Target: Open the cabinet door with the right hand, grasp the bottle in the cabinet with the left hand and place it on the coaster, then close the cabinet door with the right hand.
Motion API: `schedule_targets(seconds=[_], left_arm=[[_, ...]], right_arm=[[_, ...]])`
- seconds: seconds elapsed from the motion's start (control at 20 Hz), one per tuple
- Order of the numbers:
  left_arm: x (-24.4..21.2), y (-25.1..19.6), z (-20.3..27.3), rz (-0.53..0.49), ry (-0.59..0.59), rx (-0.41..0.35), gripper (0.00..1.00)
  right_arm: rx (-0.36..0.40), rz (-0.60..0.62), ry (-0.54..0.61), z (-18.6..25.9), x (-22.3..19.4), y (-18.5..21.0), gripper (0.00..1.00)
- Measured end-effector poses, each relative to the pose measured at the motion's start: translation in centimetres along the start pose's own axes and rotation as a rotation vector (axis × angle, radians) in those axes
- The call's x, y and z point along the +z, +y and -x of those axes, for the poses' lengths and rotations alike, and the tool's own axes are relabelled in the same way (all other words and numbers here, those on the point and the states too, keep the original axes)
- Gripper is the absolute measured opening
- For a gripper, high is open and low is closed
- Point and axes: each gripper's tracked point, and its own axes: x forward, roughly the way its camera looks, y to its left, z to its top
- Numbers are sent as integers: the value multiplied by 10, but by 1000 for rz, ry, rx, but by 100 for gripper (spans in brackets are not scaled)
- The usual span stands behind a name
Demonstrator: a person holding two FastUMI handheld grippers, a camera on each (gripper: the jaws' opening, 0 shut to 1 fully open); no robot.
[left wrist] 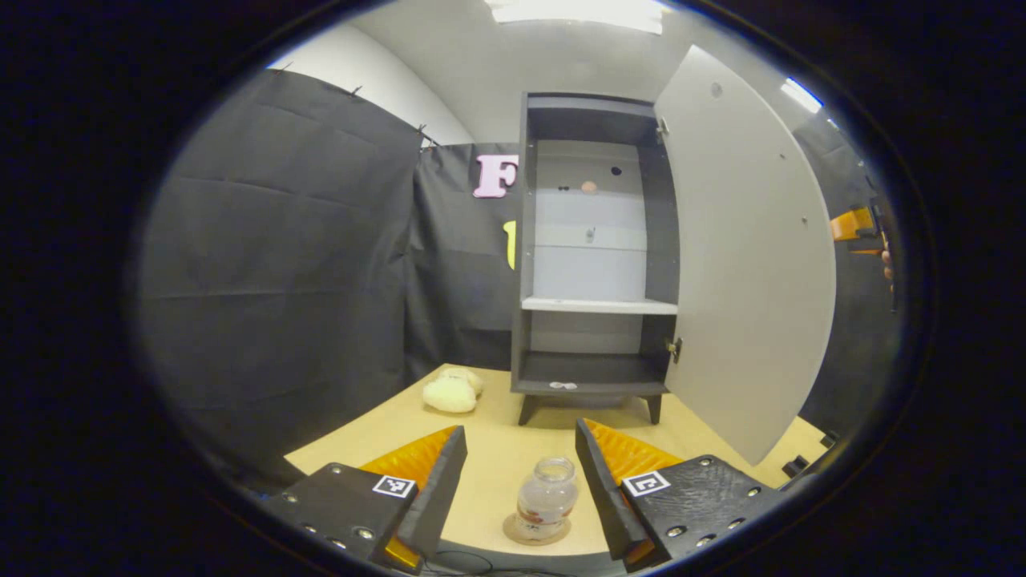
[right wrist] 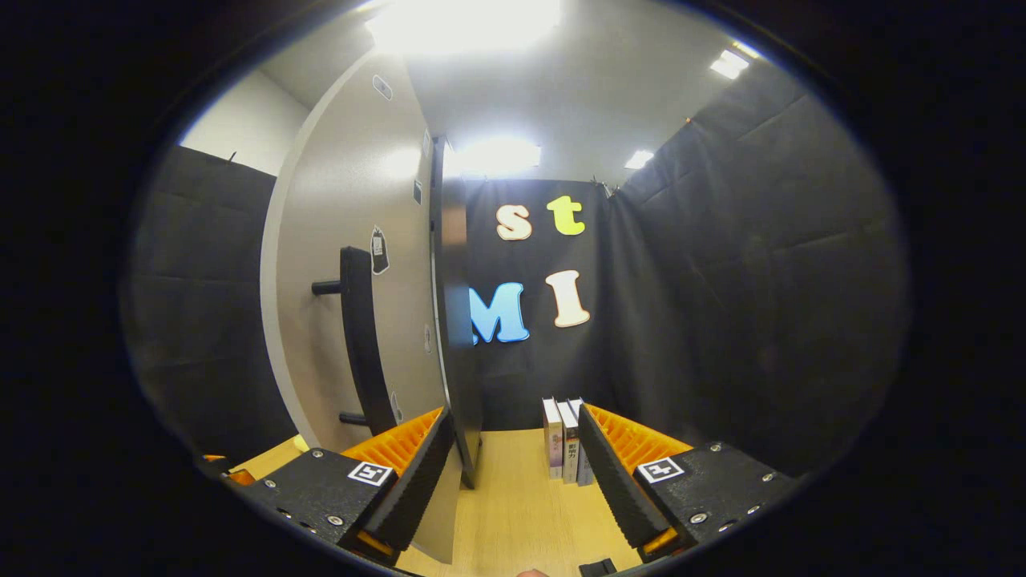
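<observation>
In the left gripper view the left claw stands wide, its two fingers spread to either side of the bottle without touching it. The bottle, a small clear jar, stands upright on the round coaster on the tabletop, low between the fingers and a little nearer the right-hand one. Beyond it the cabinet stands on short legs near the back of the tabletop, its door swung out wide to the right, so the shelves lie bare to sight. A pale soft toy lies on the tabletop just left of the cabinet's feet. At the far right edge of this view, past the door, part of the other claw and a hand show. In the right gripper view the right claw is also spread wide and holds nothing; the edge of the open door rises just behind its left finger, with the door's dark bar handle farther left and apart from the claw. A few books stand upright on the tabletop by the right finger.
</observation>
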Motion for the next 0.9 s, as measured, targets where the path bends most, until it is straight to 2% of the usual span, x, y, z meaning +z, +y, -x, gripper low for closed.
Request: schedule_targets(seconds=[0.05,0.15,0.3,0.35,0.45,0.5,0.55,0.6,0.65,0.9], left_arm=[[6,9,-1,-10,2,8,78],[24,31,-3,-24,-19,31,76],[41,57,-4,-36,-46,45,73],[43,67,-6,-45,-55,48,73],[46,82,-9,-58,-66,46,72],[47,88,-11,-54,-65,44,72],[48,94,-12,-44,-65,38,78],[48,100,-14,-33,-65,32,78],[49,106,-14,-26,-67,28,78],[48,134,-21,-28,-73,13,78]], right_arm=[[-5,1,-10,-3,6,4,95],[-14,3,-35,-7,17,15,95],[-93,30,-66,-7,26,12,93],[-112,38,-72,-6,27,13,89],[-144,52,-74,-4,28,14,92],[-157,53,-69,-3,27,15,92],[-168,50,-67,-2,27,16,92],[-176,48,-67,-2,27,20,88],[-181,46,-67,-2,26,25,92],[-180,45,-67,5,24,58,92]])
